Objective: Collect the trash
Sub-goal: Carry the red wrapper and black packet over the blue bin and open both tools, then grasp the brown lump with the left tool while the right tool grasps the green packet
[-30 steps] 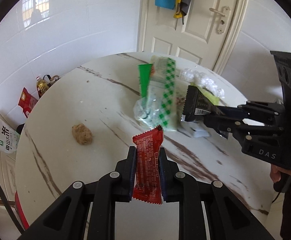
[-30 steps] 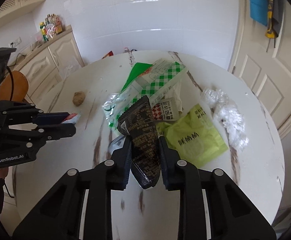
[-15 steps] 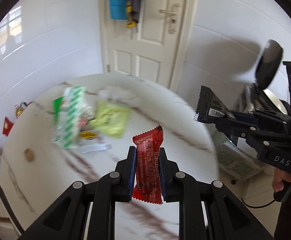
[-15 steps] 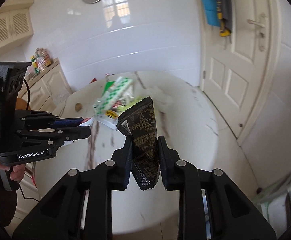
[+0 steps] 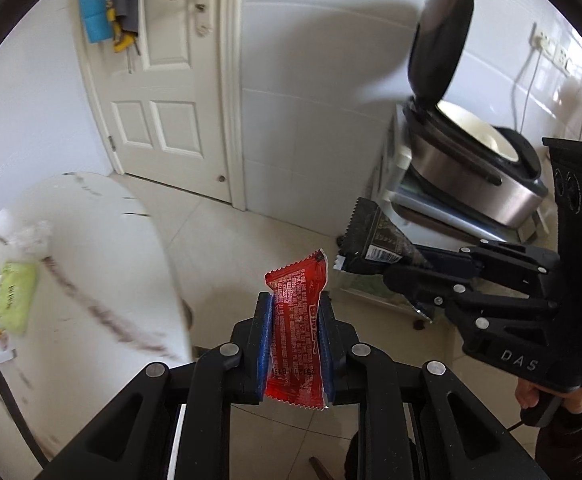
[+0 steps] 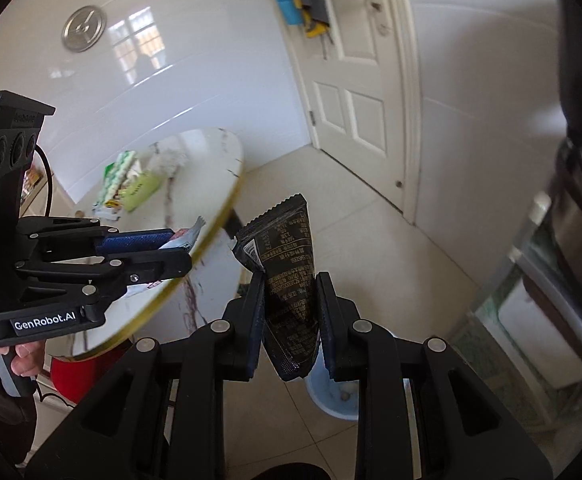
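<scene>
1. Left gripper (image 5: 294, 316) sits bottom centre of the frame, pads clamped on a red wrapper (image 5: 297, 332) standing upright.
2. Right gripper (image 5: 375, 258) reaches in from the right edge, pinching a dark wrapper (image 5: 375, 238).
3. Marble table (image 5: 103, 264) at left, blurry, with a green packet (image 5: 13, 298).
4. White door (image 5: 163, 80) upper left; open rice cooker (image 5: 463, 152) upper right.

both wrist fisheyes look steeply down along their fingers, sharing the table (image 5: 103, 248) and door (image 6: 355, 92).

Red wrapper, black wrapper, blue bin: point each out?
red wrapper (image 5: 297, 320), left wrist view, printed middle between the claw fingers.
black wrapper (image 6: 291, 272), right wrist view, printed face above the pads.
blue bin (image 6: 333, 400), right wrist view, rim on the floor.
</scene>
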Demonstrator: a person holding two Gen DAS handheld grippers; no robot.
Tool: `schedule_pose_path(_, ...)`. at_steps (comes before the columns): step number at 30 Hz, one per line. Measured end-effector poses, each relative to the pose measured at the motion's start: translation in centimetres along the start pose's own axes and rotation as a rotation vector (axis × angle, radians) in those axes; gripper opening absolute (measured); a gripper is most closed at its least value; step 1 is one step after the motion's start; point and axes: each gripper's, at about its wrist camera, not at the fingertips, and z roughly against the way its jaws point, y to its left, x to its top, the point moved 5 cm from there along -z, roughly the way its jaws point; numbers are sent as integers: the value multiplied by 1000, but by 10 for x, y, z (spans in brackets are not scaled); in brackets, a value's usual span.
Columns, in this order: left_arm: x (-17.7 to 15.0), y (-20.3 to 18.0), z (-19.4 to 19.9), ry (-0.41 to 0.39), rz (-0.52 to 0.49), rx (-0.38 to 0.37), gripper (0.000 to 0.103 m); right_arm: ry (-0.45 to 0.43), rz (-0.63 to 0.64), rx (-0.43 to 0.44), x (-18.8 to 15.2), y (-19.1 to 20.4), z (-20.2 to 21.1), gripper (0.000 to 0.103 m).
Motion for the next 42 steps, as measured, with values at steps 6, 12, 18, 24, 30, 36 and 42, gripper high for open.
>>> schedule_pose_path(6,25,-16,-56,56,-50,9,23,30,-85,-6,-16,-40,-17,23)
schedule_pose_path(12,34,-17,-94,83,-64,20,43,64,-148,-1,-37,-72,-32,24)
schedule_pose_path(18,35,-23,-115,84,-78,38,53,89,-183,-1,-46,-85,-50,30)
schedule_pose_path(24,32,-22,-92,48,-70,62,58,77,-180,-16,-42,-82,-50,45)
schedule_pose_path(30,22,-13,-48,-5,-52,85,63,34,-158,-54,-31,-63,-28,68)
schedule_pose_path(36,1,9,10,-84,-18,119,74,-18,-92,-73,-13,-18,3,89)
schedule_pose_path(42,-41,72,82,-168,56,224,84,-89,20,-73,14,43,27,94)
